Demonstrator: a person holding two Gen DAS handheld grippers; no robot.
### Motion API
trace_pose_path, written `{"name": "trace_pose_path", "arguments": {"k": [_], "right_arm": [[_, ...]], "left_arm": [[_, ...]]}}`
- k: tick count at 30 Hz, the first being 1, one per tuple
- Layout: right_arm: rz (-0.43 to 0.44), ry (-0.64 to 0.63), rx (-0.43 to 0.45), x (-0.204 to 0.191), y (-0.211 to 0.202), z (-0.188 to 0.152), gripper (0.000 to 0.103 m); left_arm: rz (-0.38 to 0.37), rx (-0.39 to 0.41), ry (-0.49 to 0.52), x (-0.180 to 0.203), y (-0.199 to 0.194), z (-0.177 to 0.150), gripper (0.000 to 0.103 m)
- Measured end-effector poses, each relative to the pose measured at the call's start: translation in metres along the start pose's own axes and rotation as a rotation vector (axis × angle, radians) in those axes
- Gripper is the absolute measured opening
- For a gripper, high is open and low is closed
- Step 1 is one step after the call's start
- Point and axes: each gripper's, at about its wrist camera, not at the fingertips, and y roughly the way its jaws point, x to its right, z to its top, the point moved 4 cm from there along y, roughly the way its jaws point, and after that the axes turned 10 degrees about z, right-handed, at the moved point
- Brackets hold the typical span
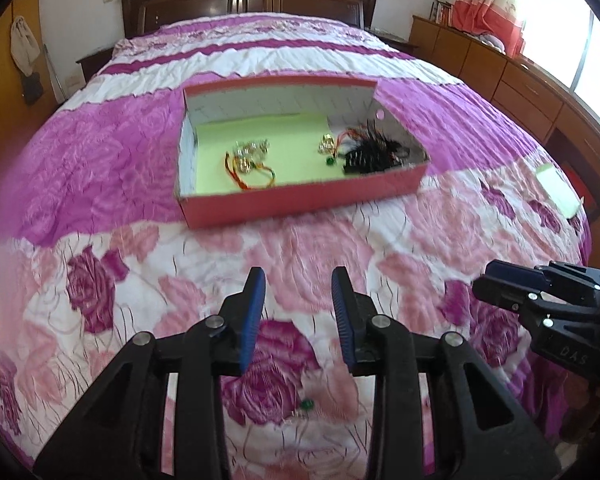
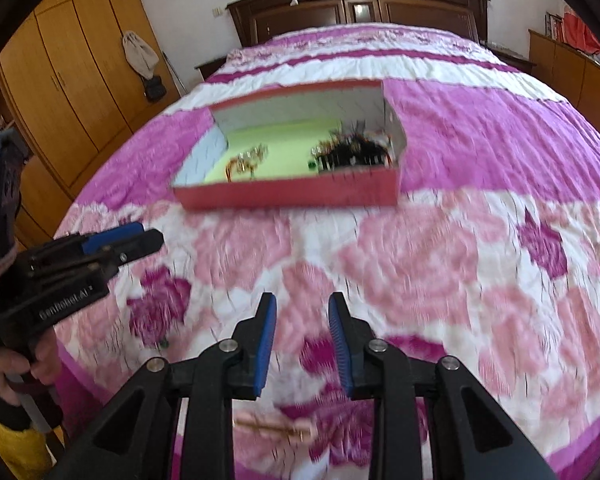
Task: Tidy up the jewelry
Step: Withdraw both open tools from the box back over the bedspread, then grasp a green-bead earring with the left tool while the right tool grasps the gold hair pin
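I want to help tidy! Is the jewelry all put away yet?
Not yet. Some jewelry already lies in the box. Both the left gripper and right gripper are open and empty. A green-beaded piece and a gold piece are left on the bed.

Motion blur smears my right view: the gold piece [image 2: 274, 428] beneath my jaws stays unidentifiable. The box's [image 2: 292, 194] near wall hides part of its jewelry [image 2: 246, 166].
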Motion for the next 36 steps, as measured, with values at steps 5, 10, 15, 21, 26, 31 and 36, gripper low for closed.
{"name": "trace_pose_path", "arguments": {"k": [5,10,15,21,26,31,36], "right_arm": [[-0.006,0.03,-0.07,0.002,0.004,-0.026,0.035],[-0.008,0.048,-0.116,0.0,0.007,-0.041,0.043],[0.0,0.062,-0.161,-0.006,0.011,-0.055,0.055],[-0.029,0.05,-0.198,-0.014,0.018,-0.067,0.068],[-0.063,0.028,-0.225,-0.018,0.028,-0.071,0.076],[-0.102,-0.008,-0.247,-0.023,0.039,-0.074,0.078],[-0.134,-0.029,-0.246,-0.023,0.043,-0.075,0.071]], "left_arm": [[-0.011,-0.046,0.001,0.001,0.001,-0.016,0.026],[-0.017,-0.086,-0.001,-0.003,0.003,-0.031,0.026],[-0.007,-0.116,-0.019,-0.01,0.006,-0.044,0.026],[-0.016,-0.13,-0.034,-0.015,0.007,-0.051,0.026],[-0.026,-0.137,-0.041,-0.016,0.009,-0.056,0.026],[-0.032,-0.149,-0.047,-0.018,0.011,-0.06,0.026],[-0.036,-0.158,-0.042,-0.018,0.012,-0.064,0.026]]}}
